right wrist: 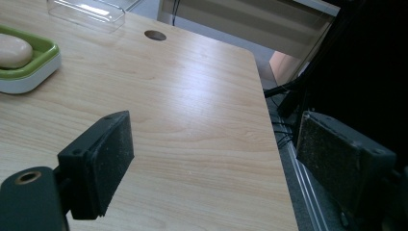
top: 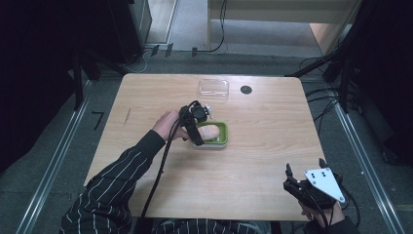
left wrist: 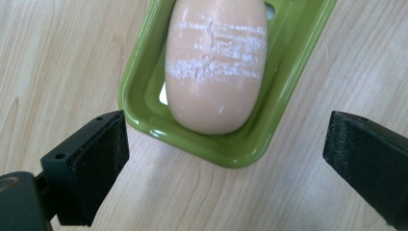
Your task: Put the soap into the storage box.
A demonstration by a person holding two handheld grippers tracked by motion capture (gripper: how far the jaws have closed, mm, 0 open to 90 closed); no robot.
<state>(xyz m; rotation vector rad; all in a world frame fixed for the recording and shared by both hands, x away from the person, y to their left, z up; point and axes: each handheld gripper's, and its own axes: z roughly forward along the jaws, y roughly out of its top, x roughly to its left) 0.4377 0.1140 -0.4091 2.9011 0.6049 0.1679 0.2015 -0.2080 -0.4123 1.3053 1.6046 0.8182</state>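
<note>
Left tongs (top: 204, 127) hanging wide open, holding nothing, right over the near end of the green soap dish (left wrist: 144, 86) mid-desk (top: 253, 161). Peach soap bar (left wrist: 215, 62) lying inside the dish. Right tongs (top: 304, 173) sitting wide open and empty at the desk's near right corner. Clear plastic lid (top: 214, 89) lying near the far edge.

You see a peach soap (left wrist: 215, 72) streaked with white in a green dish (left wrist: 144, 77), black jaws, a pale wood-grain table (top: 263, 146), and your dark pinstriped sleeve (top: 117, 180).
</note>
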